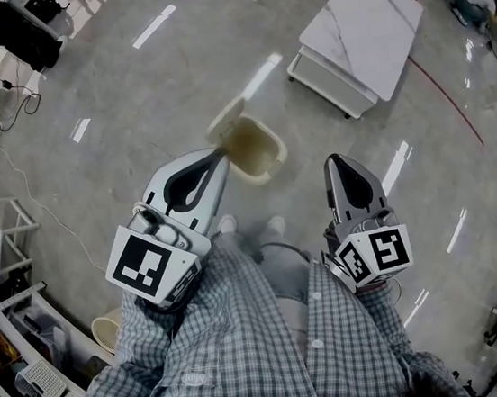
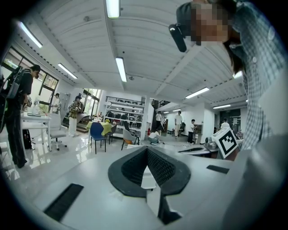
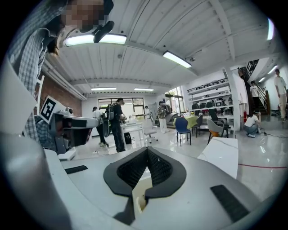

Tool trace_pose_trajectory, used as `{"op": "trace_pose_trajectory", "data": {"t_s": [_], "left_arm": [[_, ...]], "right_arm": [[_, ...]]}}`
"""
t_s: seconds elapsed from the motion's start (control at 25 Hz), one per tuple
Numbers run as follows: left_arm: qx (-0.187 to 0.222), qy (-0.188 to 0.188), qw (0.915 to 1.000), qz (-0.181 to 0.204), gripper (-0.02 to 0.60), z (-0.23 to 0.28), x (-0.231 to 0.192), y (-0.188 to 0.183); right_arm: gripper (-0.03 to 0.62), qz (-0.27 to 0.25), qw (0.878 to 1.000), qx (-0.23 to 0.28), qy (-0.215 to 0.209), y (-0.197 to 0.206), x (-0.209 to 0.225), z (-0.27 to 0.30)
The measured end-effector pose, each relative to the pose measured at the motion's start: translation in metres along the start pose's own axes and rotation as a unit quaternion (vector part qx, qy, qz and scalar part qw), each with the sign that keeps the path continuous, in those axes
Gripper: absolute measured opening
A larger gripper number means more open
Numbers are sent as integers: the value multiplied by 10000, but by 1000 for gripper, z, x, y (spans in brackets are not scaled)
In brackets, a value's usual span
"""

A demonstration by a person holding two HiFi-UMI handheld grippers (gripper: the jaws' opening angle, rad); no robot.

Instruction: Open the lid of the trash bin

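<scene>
Floor (image 1: 124,82): grey, polished, glossy; lamps are mirrored in it.
Bin (image 1: 273,164), lid (image 1: 225,120): smooth beige plastic, faint sheen.
Left gripper (image 1: 222,155), right gripper (image 1: 338,159): shells moulded in matt grey plastic; pads (image 2: 161,168) black, finely ribbed.
Table (image 1: 362,28): white veined slab, marble-like.
Shirt (image 1: 250,347): checked woven cloth.

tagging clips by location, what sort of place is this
Probably a large open-plan workshop or lab-style office. It has a polished grey floor, long strip lights overhead, and metal shelving at the back beyond a blue chair. Several people stand about.
</scene>
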State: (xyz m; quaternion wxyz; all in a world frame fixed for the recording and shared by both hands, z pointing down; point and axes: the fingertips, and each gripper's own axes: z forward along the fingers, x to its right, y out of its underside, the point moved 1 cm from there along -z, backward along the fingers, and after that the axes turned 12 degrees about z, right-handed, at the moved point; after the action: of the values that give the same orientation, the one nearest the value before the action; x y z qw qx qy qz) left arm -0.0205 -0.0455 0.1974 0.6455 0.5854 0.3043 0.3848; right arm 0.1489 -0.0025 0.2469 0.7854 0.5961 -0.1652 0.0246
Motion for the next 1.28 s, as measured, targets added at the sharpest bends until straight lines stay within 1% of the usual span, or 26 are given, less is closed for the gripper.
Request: {"op": "trace_pose_trajectory", "data": {"t_s": [1.28], "left_arm": [[-14,-45,10000,-36,5,0,-4,2]], "right_arm": [[20,-51,9999,-101,-120,2,-4,5]]}}
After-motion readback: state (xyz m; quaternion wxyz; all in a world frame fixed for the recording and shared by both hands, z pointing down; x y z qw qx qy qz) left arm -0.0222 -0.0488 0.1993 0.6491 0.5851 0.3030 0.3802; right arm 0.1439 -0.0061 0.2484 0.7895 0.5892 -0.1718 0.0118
